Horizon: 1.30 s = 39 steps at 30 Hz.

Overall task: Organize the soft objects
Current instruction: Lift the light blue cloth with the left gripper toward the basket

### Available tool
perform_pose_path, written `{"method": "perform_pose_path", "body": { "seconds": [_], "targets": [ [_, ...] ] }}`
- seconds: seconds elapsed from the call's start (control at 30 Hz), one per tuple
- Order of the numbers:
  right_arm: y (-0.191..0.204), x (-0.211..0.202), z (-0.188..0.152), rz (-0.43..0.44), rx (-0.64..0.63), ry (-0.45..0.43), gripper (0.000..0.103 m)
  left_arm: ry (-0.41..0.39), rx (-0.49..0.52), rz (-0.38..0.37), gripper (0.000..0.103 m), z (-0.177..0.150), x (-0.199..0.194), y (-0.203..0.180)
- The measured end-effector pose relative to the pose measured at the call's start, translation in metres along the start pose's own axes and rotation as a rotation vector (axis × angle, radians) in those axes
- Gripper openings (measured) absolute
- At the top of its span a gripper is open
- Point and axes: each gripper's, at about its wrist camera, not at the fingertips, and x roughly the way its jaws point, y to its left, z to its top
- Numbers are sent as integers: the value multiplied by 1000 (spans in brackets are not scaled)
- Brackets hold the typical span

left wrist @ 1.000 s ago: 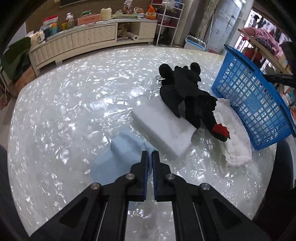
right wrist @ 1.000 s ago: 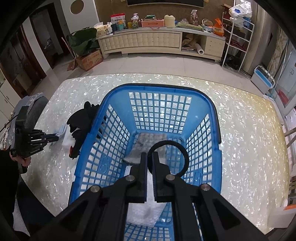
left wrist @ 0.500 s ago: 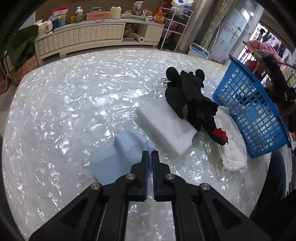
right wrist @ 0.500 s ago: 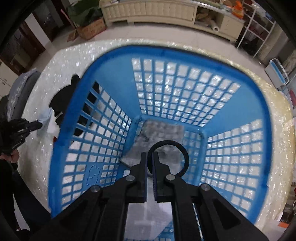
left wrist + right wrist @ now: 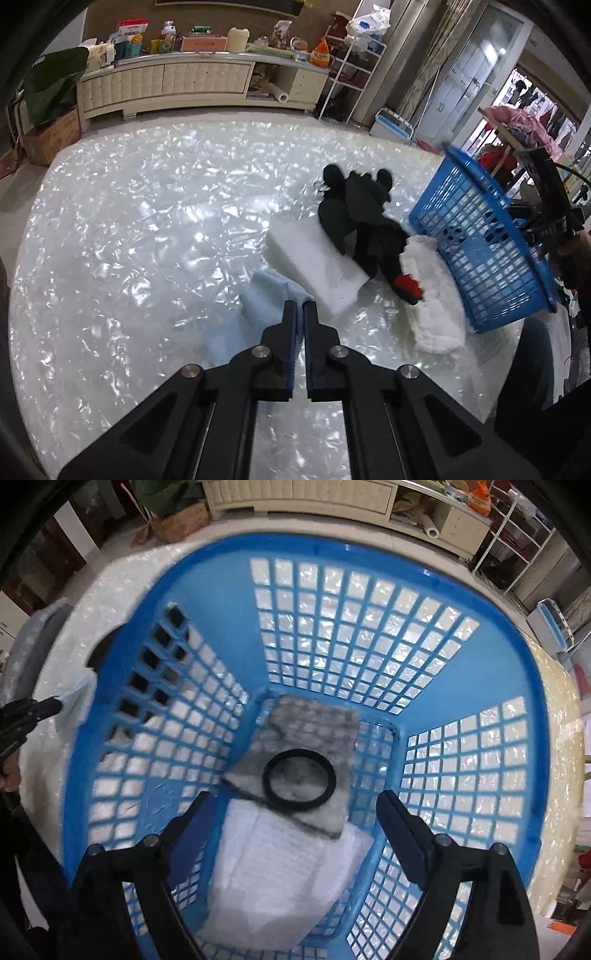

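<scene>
My left gripper (image 5: 300,308) is shut on a corner of a light blue cloth (image 5: 258,302) and holds it over the table. Beside it lie a white foam block (image 5: 314,262), a black plush toy (image 5: 364,221) and a white fluffy cloth (image 5: 432,302). My right gripper (image 5: 295,805) is open over the blue basket (image 5: 221,590). Under it a black ring (image 5: 299,779) lies on a grey cloth (image 5: 317,723), with a white pad (image 5: 280,871) beneath. The basket (image 5: 476,243) also shows at the right in the left wrist view.
The table (image 5: 129,221) has a shiny pearl-white top. A cream sideboard (image 5: 166,85) stands behind it, a white rack (image 5: 354,62) to its right. A dark chair (image 5: 535,365) sits at the table's right edge.
My right gripper has opened and let go of the black ring, which now lies on the grey cloth in the basket. My left gripper has lifted slightly with the blue cloth.
</scene>
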Motion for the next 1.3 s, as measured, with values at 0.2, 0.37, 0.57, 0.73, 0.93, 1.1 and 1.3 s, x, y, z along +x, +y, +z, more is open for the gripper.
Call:
{"method": "perform_pose_path", "body": {
  "seconds": [0.2, 0.37, 0.57, 0.73, 0.93, 1.1, 1.3],
  "targets": [
    [12, -39, -12, 27, -4, -83, 103, -45, 13, -20, 3, 4, -32, -19],
    [23, -67, -29, 29, -21, -150, 103, -78, 19, -26, 3, 10, -62, -43],
    [16, -81, -53, 31, 6, -197, 103, -77, 19, -11, 3, 18, -84, -76],
    [1, -89, -70, 9, 49, -219, 103, -88, -4, -30, 3, 30, -90, -106],
    [-10, -103, -93, -22, 90, -266, 103, -97, 33, -31, 3, 51, -89, -146],
    [-23, -107, -109, -42, 119, -295, 103, -98, 96, -21, 3, 70, -79, -182],
    [-42, -108, -118, -56, 159, -311, 103, -96, 173, -27, 3, 94, -62, -226]
  ]
}}
